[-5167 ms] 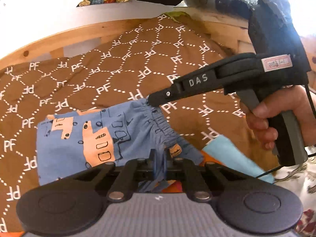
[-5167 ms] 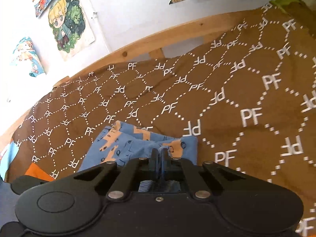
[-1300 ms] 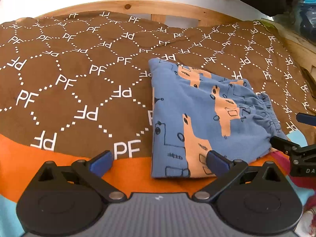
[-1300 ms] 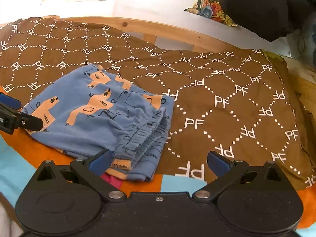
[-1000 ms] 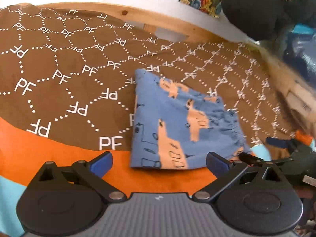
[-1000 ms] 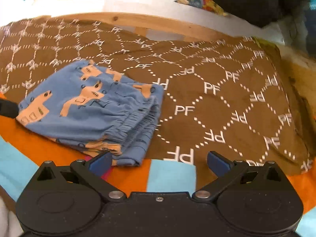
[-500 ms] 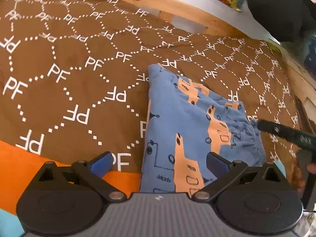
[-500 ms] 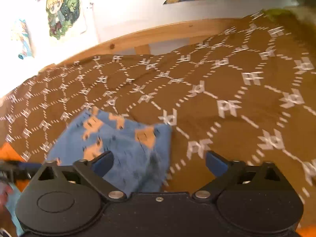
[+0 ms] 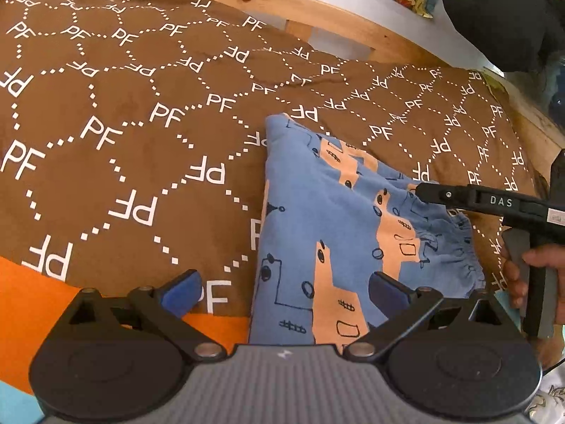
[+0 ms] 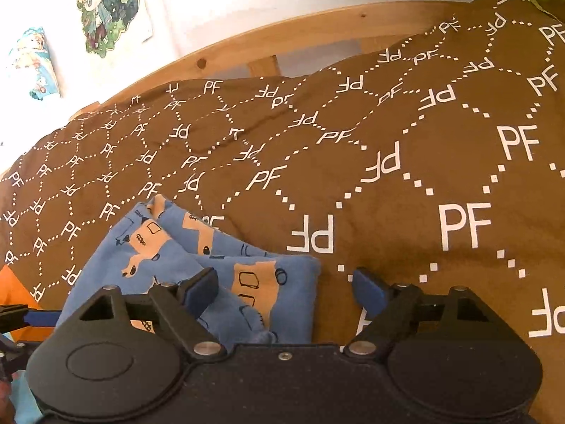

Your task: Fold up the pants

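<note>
Small blue pants [image 9: 339, 233] with orange truck prints lie folded on a brown blanket [image 9: 141, 123] marked with white PF letters. Their gathered waistband lies at the right. My left gripper [image 9: 282, 291] is open over the pants' near left edge, holding nothing. My right gripper [image 10: 285, 288] is open low over the pants [image 10: 197, 265] at their far right corner. In the left wrist view the right gripper's finger [image 9: 459, 199] reaches in from the right above the waistband end.
A wooden bed rail [image 9: 317, 14] runs along the far side below a white wall with posters [image 10: 109, 7]. An orange and teal sheet [image 9: 31, 304] lies under the blanket's near edge. A dark bundle [image 9: 501, 10] sits at the far right.
Earlier both grippers were shut on the pants. Both have let go and opened. Over the last second both moved back in low over the folded pants.
</note>
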Demonstrator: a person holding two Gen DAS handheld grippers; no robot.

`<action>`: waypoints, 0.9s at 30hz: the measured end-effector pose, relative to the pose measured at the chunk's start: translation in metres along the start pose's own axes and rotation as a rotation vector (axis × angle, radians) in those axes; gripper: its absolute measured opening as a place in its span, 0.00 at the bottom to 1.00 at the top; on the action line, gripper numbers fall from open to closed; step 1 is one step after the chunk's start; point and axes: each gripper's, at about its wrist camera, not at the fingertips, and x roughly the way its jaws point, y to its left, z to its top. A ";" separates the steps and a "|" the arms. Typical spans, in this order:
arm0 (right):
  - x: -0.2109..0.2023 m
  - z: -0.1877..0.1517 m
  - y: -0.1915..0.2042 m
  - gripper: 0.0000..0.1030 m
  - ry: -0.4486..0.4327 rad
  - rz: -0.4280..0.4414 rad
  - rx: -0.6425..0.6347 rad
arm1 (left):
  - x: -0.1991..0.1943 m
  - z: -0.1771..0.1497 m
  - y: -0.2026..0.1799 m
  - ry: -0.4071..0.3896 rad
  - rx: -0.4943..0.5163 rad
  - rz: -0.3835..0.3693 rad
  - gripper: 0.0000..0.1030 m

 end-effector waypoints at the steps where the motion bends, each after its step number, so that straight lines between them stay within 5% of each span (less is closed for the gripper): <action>1: 0.001 -0.001 0.001 0.86 -0.002 -0.002 -0.003 | 0.000 0.000 0.000 0.000 -0.003 0.000 1.00; 8: 0.007 -0.005 0.010 0.86 -0.017 -0.048 -0.029 | -0.002 -0.001 0.000 0.005 0.001 -0.007 1.00; 13: 0.006 -0.006 0.010 0.58 -0.026 -0.060 -0.021 | -0.008 -0.002 0.002 -0.004 -0.033 -0.057 0.95; 16: 0.005 -0.009 0.011 0.39 -0.032 -0.067 -0.013 | -0.012 -0.002 0.000 -0.019 -0.021 -0.062 0.82; 27: 0.000 -0.022 0.021 0.10 -0.096 -0.117 -0.040 | -0.009 0.002 0.007 0.043 -0.103 -0.043 0.26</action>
